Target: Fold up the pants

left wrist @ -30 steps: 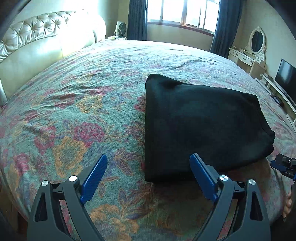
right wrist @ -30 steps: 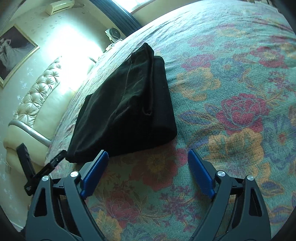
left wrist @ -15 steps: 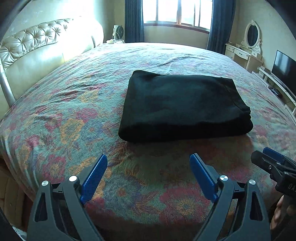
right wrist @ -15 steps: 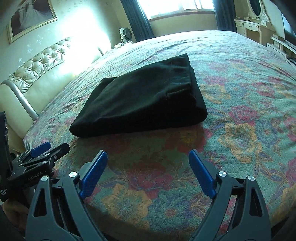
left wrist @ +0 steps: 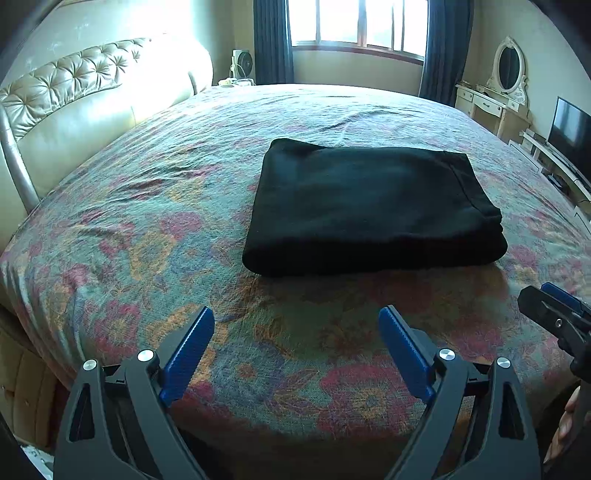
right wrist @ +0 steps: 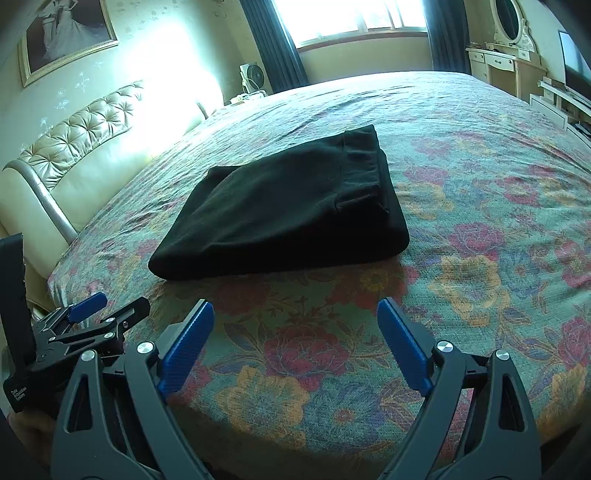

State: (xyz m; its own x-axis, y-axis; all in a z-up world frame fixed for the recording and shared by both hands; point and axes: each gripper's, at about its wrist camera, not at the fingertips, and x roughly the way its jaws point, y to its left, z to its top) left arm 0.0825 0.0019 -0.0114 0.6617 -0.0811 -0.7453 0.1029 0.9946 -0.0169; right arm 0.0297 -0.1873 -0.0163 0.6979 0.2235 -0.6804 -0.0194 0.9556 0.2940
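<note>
So this is a bedroom, pretty sunny. A window [left wrist: 356, 24] with dark curtains [left wrist: 272, 40] sits at 12 o'clock in the left wrist view, a tufted cream headboard [left wrist: 70, 96] runs along 10 o'clock, and over at 2 o'clock there's a white dressing table with an oval mirror [left wrist: 509, 68] and a dark TV [left wrist: 570, 127] next to it. A small fan [left wrist: 242, 62] stands in the far corner by the curtain. The right wrist view also catches a framed picture [right wrist: 68, 35] on the wall at 11 o'clock.

The bed [left wrist: 147, 229] takes up most of both views, covered in a floral spread with red and yellow flowers on a greenish ground.

The pants [left wrist: 369, 206] are black and lie folded into a neat rectangular stack on the spread, about mid-bed. From the left tool's camera they're at roughly 12 to 1 o'clock; from the right tool's camera they're at 11 to 12 o'clock [right wrist: 288, 214], with a waistband-like seam showing along the right end.

The left tool [left wrist: 297, 325] has its blue pads spread wide apart with nothing between them, hanging over the bed's near edge, clear of the pants. Same deal with the right tool [right wrist: 295, 317]: jaws wide, nothing gripped, not touching the fabric. Each tool peeks into the other's view at the side, 3 o'clock and 8 o'clock.
</note>
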